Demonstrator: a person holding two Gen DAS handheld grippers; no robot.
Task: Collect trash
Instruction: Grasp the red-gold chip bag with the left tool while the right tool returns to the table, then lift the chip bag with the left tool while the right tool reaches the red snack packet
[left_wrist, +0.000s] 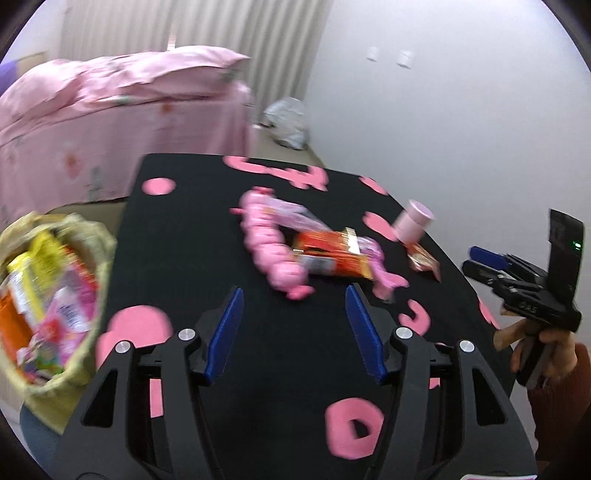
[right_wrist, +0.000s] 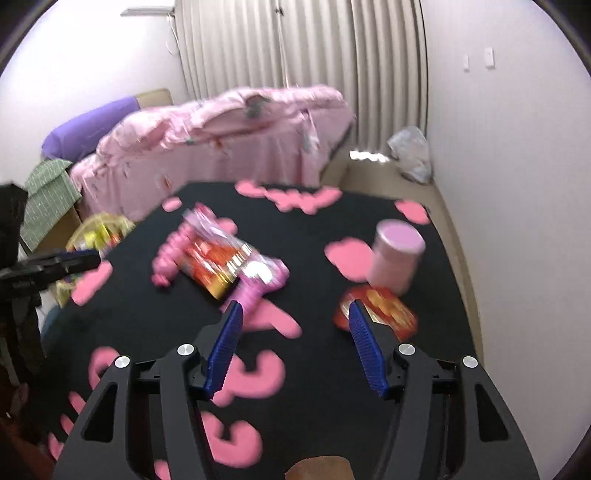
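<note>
Left gripper (left_wrist: 293, 328): jaws apart, nothing between them.
Right gripper (right_wrist: 293, 343): jaws spread, empty.
Orange wrapper (left_wrist: 328, 254): crinkled, mid-table, on pink toy (left_wrist: 266, 240).
Small wrapper (right_wrist: 380, 310): beside pink jar (right_wrist: 397, 254).
Left view only: basket (left_wrist: 92, 240) full of wrappers, off table (left_wrist: 184, 229) edge.

Motion blur leaves no print on the wrappers (left_wrist: 332, 254) readable.

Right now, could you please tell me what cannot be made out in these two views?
- Orange wrapper, both views: print lost to motion blur.
- Basket, left wrist view: contents smeared; right wrist view: mostly hidden behind left claw.
- Small red packet, right wrist view: partly behind right claw's finger.
</note>
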